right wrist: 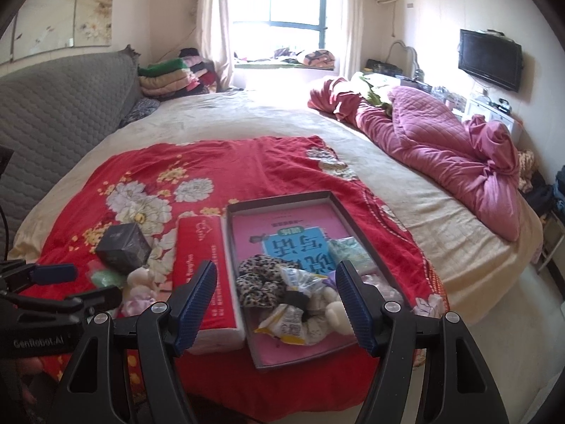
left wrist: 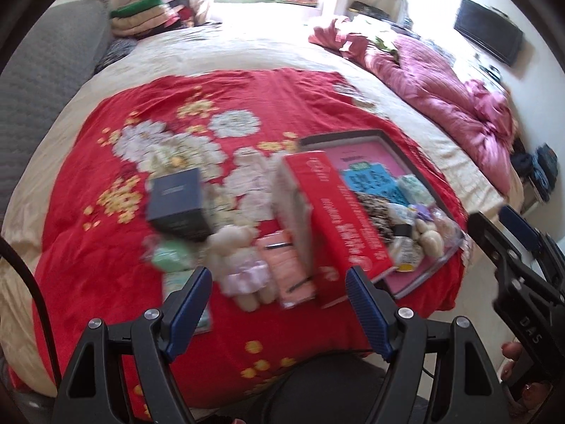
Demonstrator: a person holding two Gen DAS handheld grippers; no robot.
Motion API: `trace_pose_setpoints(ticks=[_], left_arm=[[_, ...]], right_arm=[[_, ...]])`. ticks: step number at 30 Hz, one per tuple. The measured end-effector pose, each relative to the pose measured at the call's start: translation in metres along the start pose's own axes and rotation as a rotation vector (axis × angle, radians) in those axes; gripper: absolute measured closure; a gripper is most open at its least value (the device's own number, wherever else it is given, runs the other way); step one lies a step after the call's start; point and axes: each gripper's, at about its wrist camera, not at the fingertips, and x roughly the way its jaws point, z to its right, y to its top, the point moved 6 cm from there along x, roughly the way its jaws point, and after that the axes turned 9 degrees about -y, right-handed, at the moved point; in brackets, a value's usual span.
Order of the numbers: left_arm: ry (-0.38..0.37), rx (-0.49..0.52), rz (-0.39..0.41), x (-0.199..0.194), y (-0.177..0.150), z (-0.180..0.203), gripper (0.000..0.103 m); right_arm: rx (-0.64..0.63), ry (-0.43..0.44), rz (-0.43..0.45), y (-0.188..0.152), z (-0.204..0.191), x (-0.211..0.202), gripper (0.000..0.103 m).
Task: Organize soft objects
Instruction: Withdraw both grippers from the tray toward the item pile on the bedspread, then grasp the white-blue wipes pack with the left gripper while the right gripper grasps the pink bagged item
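Hovering wide open and empty over the red floral blanket (right wrist: 219, 162), the left gripper (left wrist: 279, 300) and right gripper (right wrist: 275, 304) flank the tissue pack (right wrist: 208, 279); a teddy bear (left wrist: 240, 265) lies left of it, a leopard scrunchie (right wrist: 261, 282) inside the tray (right wrist: 282, 198) on its right.

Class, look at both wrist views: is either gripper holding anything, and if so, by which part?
Nothing is held. The left gripper and the right gripper are both open, with empty space between their fingers, above the bed.
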Motion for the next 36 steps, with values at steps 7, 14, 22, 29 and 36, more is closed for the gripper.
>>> trace_pose_setpoints(ticks=[7, 14, 22, 29, 36], left_arm=[[0.046, -0.100, 0.020, -0.015, -0.005, -0.058, 0.026], [0.056, -0.174, 0.021, -0.020, -0.014, -0.095, 0.026], [0.062, -0.198, -0.015, -0.008, -0.027, -0.114, 0.026], [0.067, -0.216, -0.066, 0.016, -0.041, -0.125, 0.026], [0.059, -0.245, -0.115, 0.041, -0.056, -0.135, 0.026]], right_arm=[[-0.074, 0.025, 0.004, -0.001, -0.035, -0.005, 0.032], [-0.152, 0.055, 0.007, -0.006, -0.067, -0.010, 0.032], [-0.285, 0.060, -0.006, -0.021, -0.105, -0.006, 0.032], [-0.417, 0.086, -0.040, -0.049, -0.138, 0.009, 0.032], [-0.526, 0.083, -0.075, -0.071, -0.161, 0.028, 0.032]])
